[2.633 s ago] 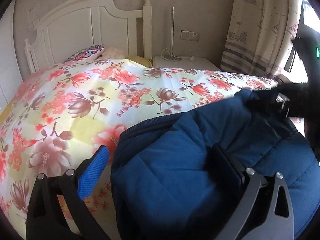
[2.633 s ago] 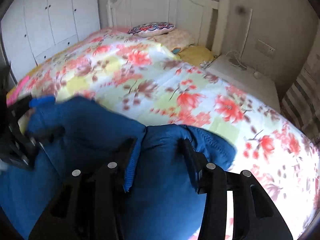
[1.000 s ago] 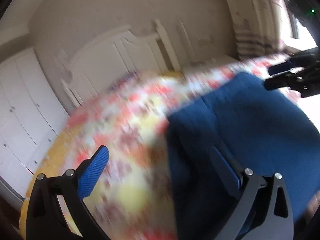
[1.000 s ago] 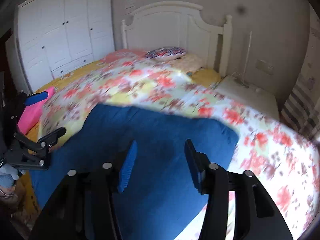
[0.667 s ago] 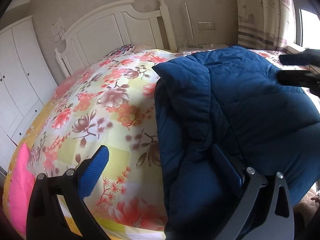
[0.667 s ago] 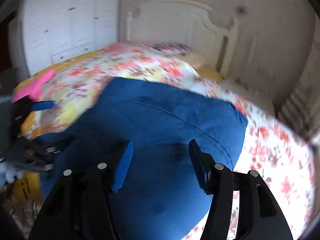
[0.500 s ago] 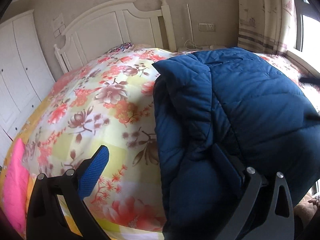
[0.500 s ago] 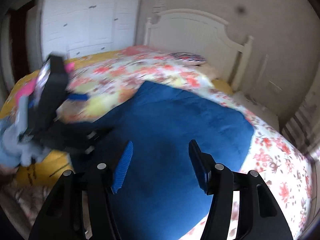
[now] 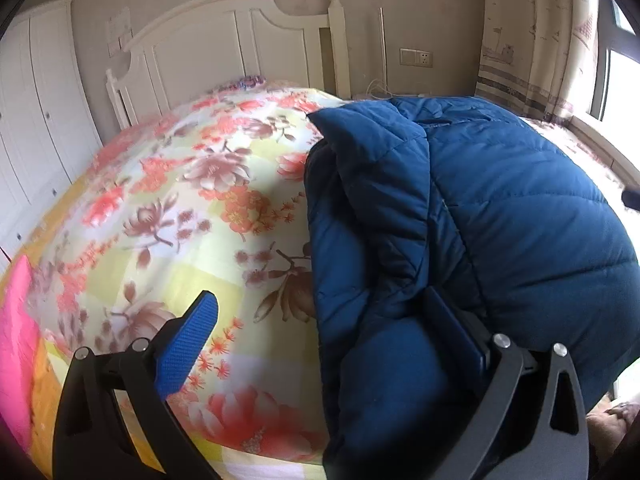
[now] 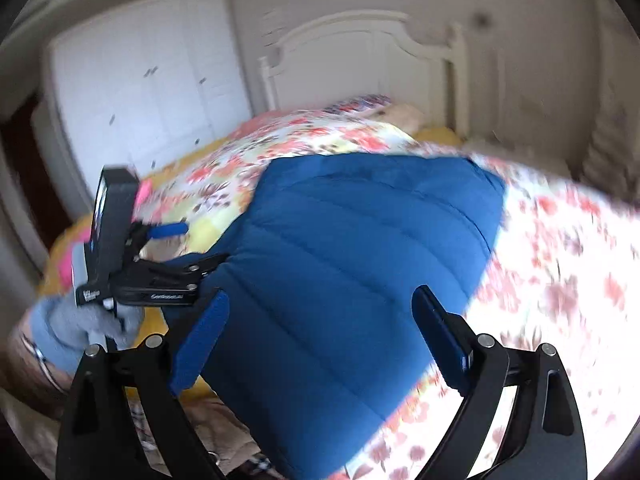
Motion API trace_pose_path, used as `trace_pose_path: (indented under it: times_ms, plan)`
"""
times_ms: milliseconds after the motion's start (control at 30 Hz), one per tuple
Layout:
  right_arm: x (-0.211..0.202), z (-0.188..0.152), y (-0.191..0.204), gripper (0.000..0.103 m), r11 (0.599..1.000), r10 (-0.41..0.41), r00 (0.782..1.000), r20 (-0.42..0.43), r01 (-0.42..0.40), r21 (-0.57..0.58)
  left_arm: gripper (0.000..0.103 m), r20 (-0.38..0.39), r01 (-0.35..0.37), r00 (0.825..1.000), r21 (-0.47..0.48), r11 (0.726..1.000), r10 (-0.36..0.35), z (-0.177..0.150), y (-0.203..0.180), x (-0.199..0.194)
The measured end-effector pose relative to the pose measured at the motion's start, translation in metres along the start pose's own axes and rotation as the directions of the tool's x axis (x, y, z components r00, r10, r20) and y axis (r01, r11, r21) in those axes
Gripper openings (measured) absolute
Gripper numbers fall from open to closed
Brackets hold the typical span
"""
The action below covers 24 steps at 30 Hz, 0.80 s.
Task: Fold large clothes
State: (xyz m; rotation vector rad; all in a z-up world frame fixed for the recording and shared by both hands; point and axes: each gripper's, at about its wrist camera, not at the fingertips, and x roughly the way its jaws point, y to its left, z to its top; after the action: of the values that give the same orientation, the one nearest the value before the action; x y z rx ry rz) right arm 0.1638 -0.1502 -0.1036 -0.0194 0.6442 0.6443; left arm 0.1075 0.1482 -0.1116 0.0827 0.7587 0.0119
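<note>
A large blue quilted jacket lies on the floral bedspread, draped over the bed's near edge. It also shows in the right wrist view. My left gripper is open at the jacket's left edge: its right finger presses into the blue fabric, its left finger stands over the bedspread. It also shows in the right wrist view, at the jacket's left side. My right gripper is open and empty, above the jacket's near part. That view is blurred.
A white headboard and pillows stand at the far end of the bed. White wardrobes line the left wall. A curtain and window are at the right. A pink cloth lies at the bed's left edge.
The jacket, held up and bunched earlier, now lies spread on the bed. My right gripper has let go of it and pulled back. My left gripper holds nearly still.
</note>
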Motion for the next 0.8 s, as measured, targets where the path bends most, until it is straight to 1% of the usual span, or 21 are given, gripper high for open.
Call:
trace_pose_path:
  times_ms: [33, 100, 133, 167, 200, 233, 267, 300, 400, 433, 500, 533, 600, 633, 667, 733, 800]
  plan:
    - [0.001, -0.002, -0.007, 0.089, 0.999, 0.002, 1.0, -0.01, -0.002, 0.042, 0.101, -0.026, 0.043, 0.999, -0.035, 0.998, -0.044, 0.002, 0.006, 0.003]
    - [0.008, -0.009, -0.022, 0.089, 0.991, 0.025, 0.998, -0.055, -0.018, 0.135, 0.101, -0.072, 0.137, 0.987, -0.1, 0.986, -0.144, 0.006, 0.021, 0.01]
    - [0.013, -0.012, -0.028, 0.089, 0.985, 0.047, 0.996, -0.075, -0.033, 0.17, 0.101, -0.101, 0.201, 0.971, -0.141, 0.969, -0.216, 0.008, 0.03, 0.016]
    - [0.017, -0.013, -0.03, 0.09, 0.981, 0.064, 0.994, -0.088, -0.046, 0.189, 0.101, -0.116, 0.239, 0.959, -0.164, 0.957, -0.26, 0.009, 0.036, 0.02]
    - [0.02, -0.014, -0.033, 0.094, 0.978, 0.074, 0.993, -0.088, -0.055, 0.202, 0.101, -0.128, 0.267, 0.948, -0.182, 0.946, -0.292, 0.009, 0.039, 0.024]
    - [0.021, -0.015, -0.033, 0.098, 0.976, 0.081, 0.994, -0.078, -0.064, 0.206, 0.101, -0.143, 0.304, 0.931, -0.208, 0.93, -0.336, 0.009, 0.044, 0.031]
    - [0.025, -0.016, -0.034, 0.099, 0.974, 0.097, 0.992, -0.086, -0.077, 0.214, 0.101, -0.149, 0.322, 0.921, -0.221, 0.92, -0.359, 0.009, 0.045, 0.034]
    - [0.028, -0.016, -0.034, 0.099, 0.972, 0.1, 0.99, -0.094, -0.077, 0.222, 0.101, -0.157, 0.349, 0.906, -0.248, 0.904, -0.393, 0.008, 0.048, 0.039]
    - [0.029, -0.017, -0.041, 0.099, 0.959, 0.131, 0.986, -0.099, -0.1, 0.264, 0.101, -0.154, 0.387, 0.884, -0.29, 0.875, -0.442, 0.004, 0.052, 0.044]
    - [0.029, -0.02, -0.045, 0.099, 0.953, 0.143, 0.984, -0.104, -0.108, 0.284, 0.101, -0.152, 0.406, 0.871, -0.31, 0.86, -0.467, 0.002, 0.054, 0.046]
    - [0.029, -0.025, -0.057, 0.099, 0.927, 0.19, 0.976, -0.111, -0.141, 0.347, 0.101, -0.149, 0.442, 0.844, -0.349, 0.827, -0.514, -0.001, 0.058, 0.051]
    - [0.033, -0.029, -0.062, 0.099, 0.906, 0.227, 0.968, -0.109, -0.169, 0.387, 0.101, -0.141, 0.471, 0.823, -0.371, 0.8, -0.55, -0.001, 0.062, 0.054]
    - [0.036, -0.033, -0.066, 0.099, 0.883, 0.263, 0.959, -0.102, -0.197, 0.425, 0.101, -0.131, 0.507, 0.793, -0.399, 0.764, -0.595, 0.0, 0.067, 0.056]
    - [0.037, -0.034, -0.067, 0.099, 0.876, 0.277, 0.956, -0.098, -0.209, 0.434, 0.101, -0.123, 0.519, 0.784, -0.408, 0.751, -0.609, 0.0, 0.068, 0.056]
    - [0.038, -0.034, -0.067, 0.099, 0.874, 0.282, 0.955, -0.096, -0.214, 0.436, 0.101, -0.114, 0.533, 0.775, -0.411, 0.74, -0.622, 0.003, 0.069, 0.056]
    - [0.037, -0.033, -0.067, 0.099, 0.875, 0.283, 0.954, -0.094, -0.217, 0.433, 0.101, -0.107, 0.54, 0.776, -0.396, 0.743, -0.621, 0.01, 0.068, 0.054]
    - [0.037, -0.033, -0.067, 0.099, 0.877, 0.281, 0.955, -0.092, -0.216, 0.43, 0.101, -0.107, 0.554, 0.768, -0.384, 0.739, -0.631, 0.018, 0.064, 0.053]
